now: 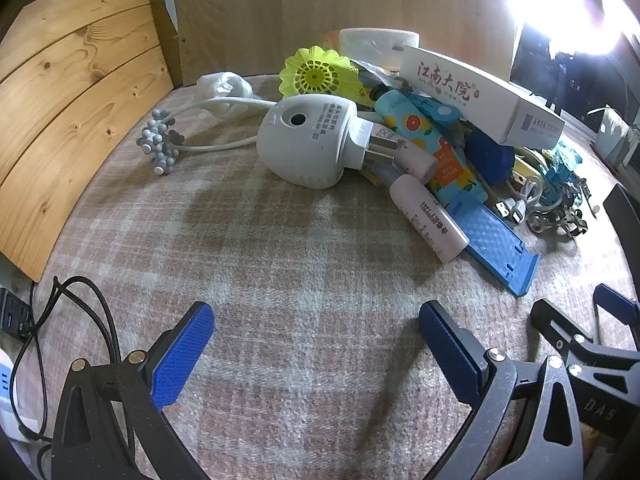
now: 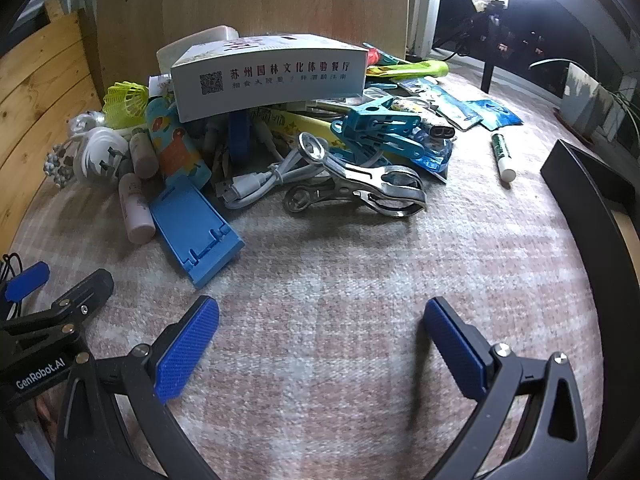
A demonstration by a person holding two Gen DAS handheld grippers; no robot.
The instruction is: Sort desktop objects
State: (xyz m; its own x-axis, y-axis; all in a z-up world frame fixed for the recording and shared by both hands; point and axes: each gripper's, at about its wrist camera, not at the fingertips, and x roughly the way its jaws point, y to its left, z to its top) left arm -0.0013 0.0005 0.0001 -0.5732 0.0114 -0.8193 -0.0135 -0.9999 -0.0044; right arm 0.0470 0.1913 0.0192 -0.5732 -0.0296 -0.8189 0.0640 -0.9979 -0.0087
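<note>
A pile of desk objects lies at the back of a plaid cloth (image 1: 280, 280). In the left wrist view it holds a white plug-in device (image 1: 308, 140), a yellow shuttlecock (image 1: 320, 74), a pink tube (image 1: 428, 216), a blue phone stand (image 1: 496, 248) and a white box (image 1: 480, 96). The right wrist view shows the white box (image 2: 272, 76), blue stand (image 2: 192, 228), metal clips (image 2: 360, 188), a white cable (image 2: 256, 184) and blue clothespin (image 2: 380, 132). My left gripper (image 1: 316, 316) and right gripper (image 2: 322, 312) are both open and empty, hovering in front of the pile.
A wooden panel (image 1: 68, 112) stands at the left, black cables (image 1: 80, 320) at the near left. A glue stick (image 2: 502, 156) and blue packets (image 2: 492, 114) lie right of the pile. A black frame (image 2: 600, 216) curves along the right edge.
</note>
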